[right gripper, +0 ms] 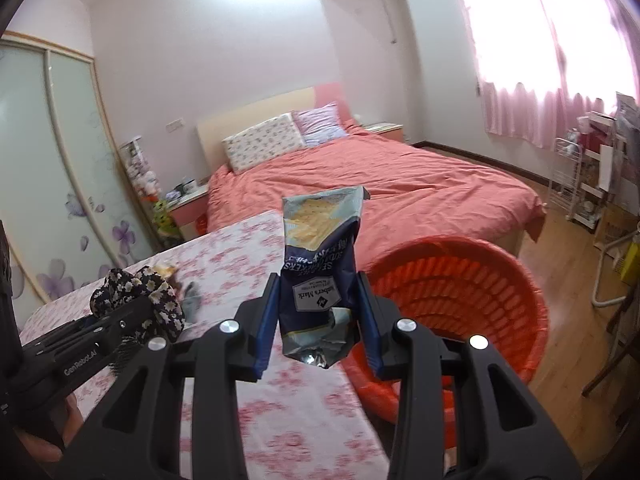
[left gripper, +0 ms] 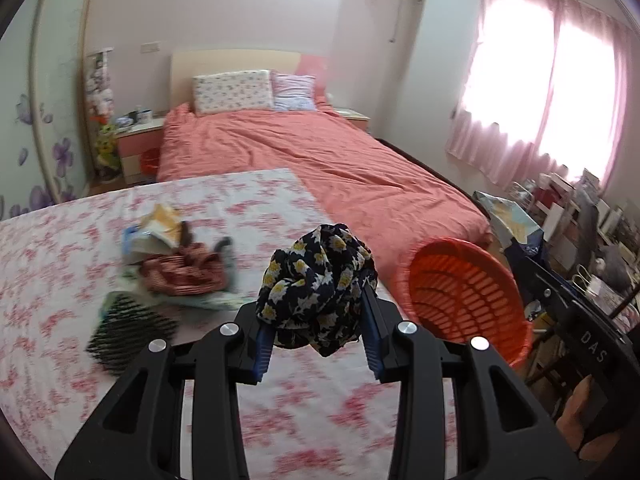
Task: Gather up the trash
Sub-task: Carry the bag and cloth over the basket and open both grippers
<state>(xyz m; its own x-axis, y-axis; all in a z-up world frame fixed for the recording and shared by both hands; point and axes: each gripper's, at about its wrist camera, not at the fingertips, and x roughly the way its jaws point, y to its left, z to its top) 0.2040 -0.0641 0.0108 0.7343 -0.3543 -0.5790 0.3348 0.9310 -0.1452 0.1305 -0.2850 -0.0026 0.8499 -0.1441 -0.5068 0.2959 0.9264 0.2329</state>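
Observation:
My left gripper (left gripper: 317,320) is shut on a bunched dark floral cloth (left gripper: 316,284), held above the flowered table (left gripper: 60,280). In the right wrist view the same cloth (right gripper: 136,292) shows at the left with the left gripper's body under it. My right gripper (right gripper: 318,316) is shut on a blue cracker bag (right gripper: 320,264), held upright between the blue pads. The bag (left gripper: 510,216) also shows at the right edge of the left wrist view. An orange slatted basket (right gripper: 452,292) sits just beyond the table's right edge, also visible as the basket (left gripper: 460,292) in the left wrist view.
A pile of wrappers and a red striped cloth (left gripper: 180,268) lies on the table, with a dark striped item (left gripper: 128,328) nearer. Behind stands a bed with a coral cover (left gripper: 320,160). Cluttered shelves (right gripper: 592,176) line the right wall by the window.

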